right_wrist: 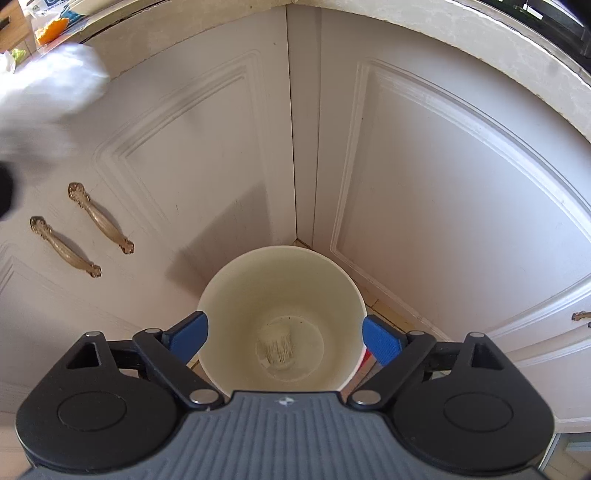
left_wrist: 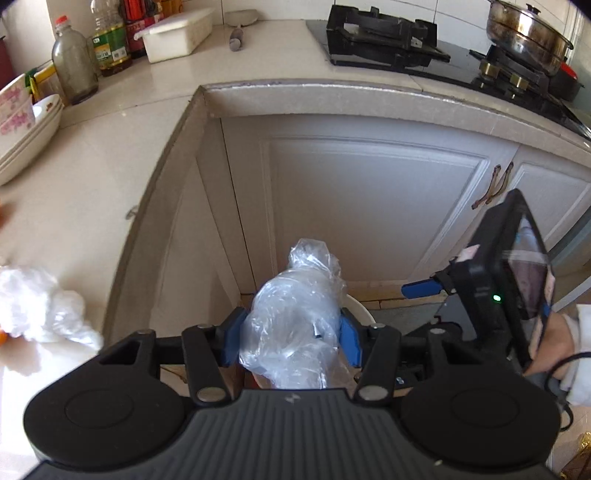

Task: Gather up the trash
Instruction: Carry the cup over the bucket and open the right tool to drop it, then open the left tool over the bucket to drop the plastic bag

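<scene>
Left gripper [left_wrist: 291, 338]: clamped on a crumpled clear plastic bag [left_wrist: 295, 314]; both blue pads press its sides.
Plastic bag: held in front of the white cabinet door [left_wrist: 369, 206], above the bin rim showing just behind it.
Right gripper [right_wrist: 284, 338]: jaws spread wide, nothing between the pads; pointed steeply down over the bin.
Bin [right_wrist: 221, 295]: cream bucket on the floor in the cabinet corner; a clear wrapper [right_wrist: 279, 349] lies at its bottom.
Countertop [left_wrist: 92, 177]: second white crumpled bag [left_wrist: 40, 306] near the edge, left of the held one.
Stove [left_wrist: 388, 40]: steel pot [left_wrist: 528, 33] on the right burner.
</scene>
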Tool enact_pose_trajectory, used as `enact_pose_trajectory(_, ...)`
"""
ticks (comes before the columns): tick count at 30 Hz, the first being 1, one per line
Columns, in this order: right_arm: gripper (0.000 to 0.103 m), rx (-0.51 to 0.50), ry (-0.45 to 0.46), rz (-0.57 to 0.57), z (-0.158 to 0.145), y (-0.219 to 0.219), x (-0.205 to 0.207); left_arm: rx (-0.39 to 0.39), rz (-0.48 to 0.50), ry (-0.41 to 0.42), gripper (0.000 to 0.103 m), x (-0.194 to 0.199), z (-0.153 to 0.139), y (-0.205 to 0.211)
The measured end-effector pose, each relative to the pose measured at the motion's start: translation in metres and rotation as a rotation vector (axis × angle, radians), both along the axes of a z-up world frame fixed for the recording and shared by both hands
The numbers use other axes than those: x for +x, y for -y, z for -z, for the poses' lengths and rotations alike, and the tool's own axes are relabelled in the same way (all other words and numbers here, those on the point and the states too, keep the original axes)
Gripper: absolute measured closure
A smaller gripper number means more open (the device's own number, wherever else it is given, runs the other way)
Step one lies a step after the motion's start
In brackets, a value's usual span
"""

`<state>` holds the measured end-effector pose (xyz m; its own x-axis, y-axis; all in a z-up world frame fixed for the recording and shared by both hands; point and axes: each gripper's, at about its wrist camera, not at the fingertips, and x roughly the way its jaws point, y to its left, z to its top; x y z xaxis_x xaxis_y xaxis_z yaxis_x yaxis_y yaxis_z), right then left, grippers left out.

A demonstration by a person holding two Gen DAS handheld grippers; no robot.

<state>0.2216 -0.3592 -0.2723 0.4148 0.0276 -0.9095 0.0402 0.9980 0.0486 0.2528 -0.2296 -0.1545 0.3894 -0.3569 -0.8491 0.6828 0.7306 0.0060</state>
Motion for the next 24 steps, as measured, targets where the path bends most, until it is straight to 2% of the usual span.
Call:
enact_pose_trajectory(5,0.009,-0.006,-0.005,-0.003,0.002,0.008,-0.017,0.01,-0.02,-0.055,0.051,0.017,0.049,0.029)
enact_pose_trajectory(10,0.009,-0.024,-0.011,-0.013,0.001,0.011,-0.03,0.055,-0.042,-0.086,0.048,0.031,0.096,0.045)
enact_pose_trajectory(11,0.009,-0.025,-0.009,-0.015,0.0,0.011,-0.032,0.061,-0.041,-0.092,0.047,0.033,0.102,0.047)
enact_pose_trajectory(13,0.009,-0.025,-0.009,-0.015,0.0,0.011,-0.034,0.068,-0.047,-0.115,0.039,0.038,0.117,0.05)
enact_pose_trajectory(15,0.009,-0.019,-0.01,-0.008,-0.003,0.015,-0.036,0.068,-0.068,-0.126,0.022,0.041,0.127,0.05)
enact_pose_trajectory(19,0.009,-0.015,-0.007,0.005,-0.004,0.016,-0.036,0.064,-0.08,-0.151,0.016,0.045,0.136,0.05)
enact_pose_trajectory(24,0.009,-0.013,-0.007,0.003,-0.002,0.013,-0.031,0.05,-0.085,-0.136,0.014,0.047,0.131,0.044)
